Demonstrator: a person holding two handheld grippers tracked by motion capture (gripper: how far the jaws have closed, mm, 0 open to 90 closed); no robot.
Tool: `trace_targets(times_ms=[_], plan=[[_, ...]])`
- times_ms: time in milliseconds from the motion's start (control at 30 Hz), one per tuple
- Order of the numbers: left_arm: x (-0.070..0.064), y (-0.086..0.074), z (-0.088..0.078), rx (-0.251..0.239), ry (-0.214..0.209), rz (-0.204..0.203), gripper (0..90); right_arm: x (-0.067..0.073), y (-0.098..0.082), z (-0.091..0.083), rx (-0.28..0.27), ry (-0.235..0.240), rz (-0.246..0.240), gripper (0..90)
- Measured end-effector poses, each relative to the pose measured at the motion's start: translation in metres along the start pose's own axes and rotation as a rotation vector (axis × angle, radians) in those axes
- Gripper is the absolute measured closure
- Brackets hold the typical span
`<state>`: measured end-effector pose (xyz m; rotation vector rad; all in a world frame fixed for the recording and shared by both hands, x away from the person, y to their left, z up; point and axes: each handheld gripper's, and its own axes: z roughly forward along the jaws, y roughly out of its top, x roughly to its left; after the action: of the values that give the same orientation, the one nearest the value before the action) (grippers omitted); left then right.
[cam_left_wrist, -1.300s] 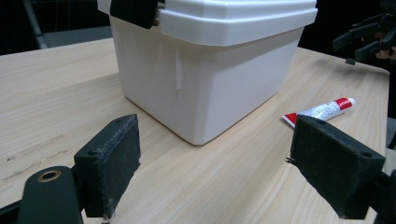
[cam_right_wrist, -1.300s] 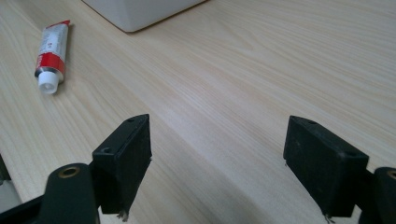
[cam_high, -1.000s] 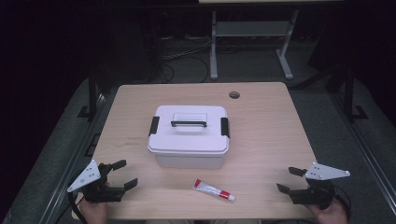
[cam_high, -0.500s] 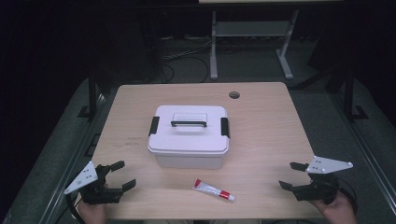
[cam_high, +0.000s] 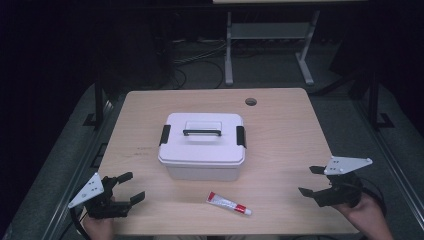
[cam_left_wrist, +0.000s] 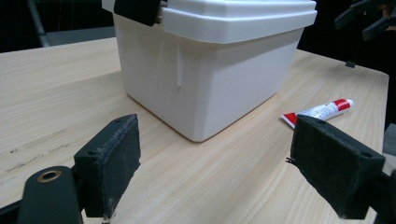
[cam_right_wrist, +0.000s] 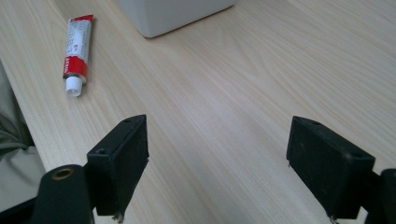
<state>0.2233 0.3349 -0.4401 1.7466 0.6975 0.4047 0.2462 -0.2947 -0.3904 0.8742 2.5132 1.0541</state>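
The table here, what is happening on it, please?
A person holds a gripper in each hand at the near edge of the table. The left gripper and the right gripper are both open and hold nothing. Between them a white box stands with its lid on and its side latches down. A small tube lies in front of the box, apart from it. Neither gripper touches anything.

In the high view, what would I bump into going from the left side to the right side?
Left black claw → white plastic box with a black handle → red-and-white tube → right black claw.
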Motion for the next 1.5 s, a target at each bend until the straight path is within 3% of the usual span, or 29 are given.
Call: trace_targets(times_ms=[333,433,600,833,1500], plan=[[0.001,0.001,-0.002,-0.014,0.003,0.002,15.7,-0.009,0.02,-0.002,0.055,0.011,-0.054,20.6],[0.001,0.0,-0.002,-0.016,0.004,-0.001,15.7,-0.012,0.029,-0.005,0.08,0.027,-0.092,20.7],[0.001,0.001,-0.002,-0.014,0.003,0.004,15.7,-0.014,0.037,-0.006,0.093,0.053,-0.107,21.1],[0.001,0.001,-0.002,-0.014,0.001,0.005,15.7,-0.016,0.051,-0.005,0.158,0.084,-0.172,22.0],[0.001,0.001,-0.002,-0.017,-0.001,0.008,15.7,-0.02,0.09,0.004,0.214,0.138,-0.239,22.7]])
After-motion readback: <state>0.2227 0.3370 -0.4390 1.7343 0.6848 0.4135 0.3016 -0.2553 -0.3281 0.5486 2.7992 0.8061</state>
